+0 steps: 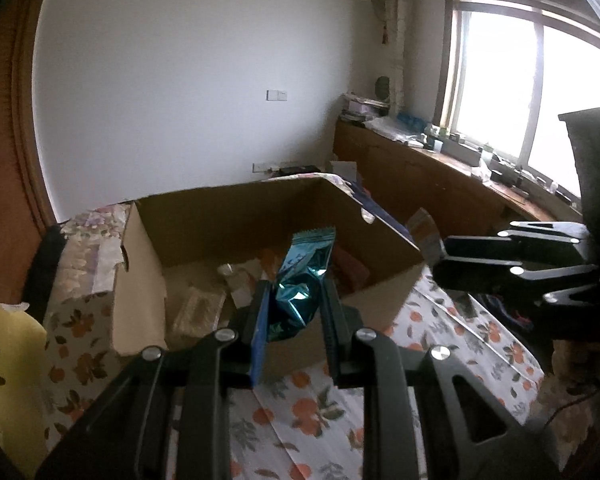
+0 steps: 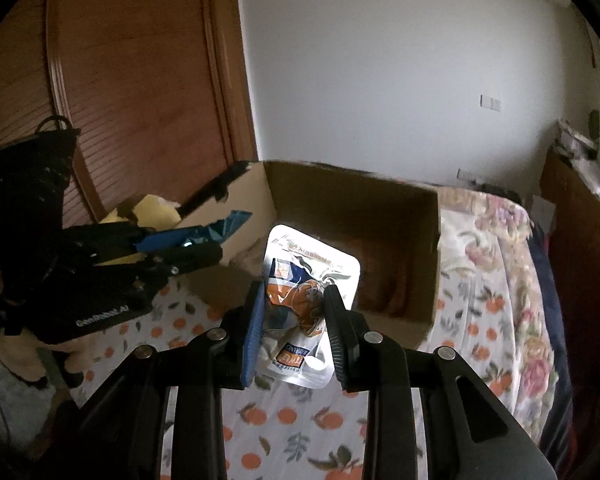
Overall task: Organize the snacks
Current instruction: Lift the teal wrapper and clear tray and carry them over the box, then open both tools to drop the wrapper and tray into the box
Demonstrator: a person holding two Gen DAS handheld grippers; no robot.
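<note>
**A:** What have you got in your left claw?

**B:** My left claw (image 1: 294, 308) is clamped on a shiny teal snack packet (image 1: 300, 280). The packet stands nearly upright between the fingers, its crimped top edge sticking up in front of the cardboard box (image 1: 228, 216). I'm holding it in the air, just short of the box's near wall.

**A:** And the right one?

**B:** My right claw (image 2: 294, 320) is squeezing a white pouch with orange and blue print (image 2: 304, 300). The pouch is crumpled where the fingers pinch it, and its top end reaches out over the near edge of the box.

**A:** Where does the box sit?

**B:** On a bed, on a sheet printed with oranges (image 1: 296, 412). It is open at the top, flaps up, and there are already some wrapped snacks lying on its floor (image 1: 204, 308); they are too blurred to name.

**A:** Can each claw see the other?

**B:** Yes. From the left one, the right claw shows at the right edge, beside the box's corner. From the right one, the left claw is off to the left with the teal packet poking out of it, near a yellow cushion (image 2: 152, 210).
</note>
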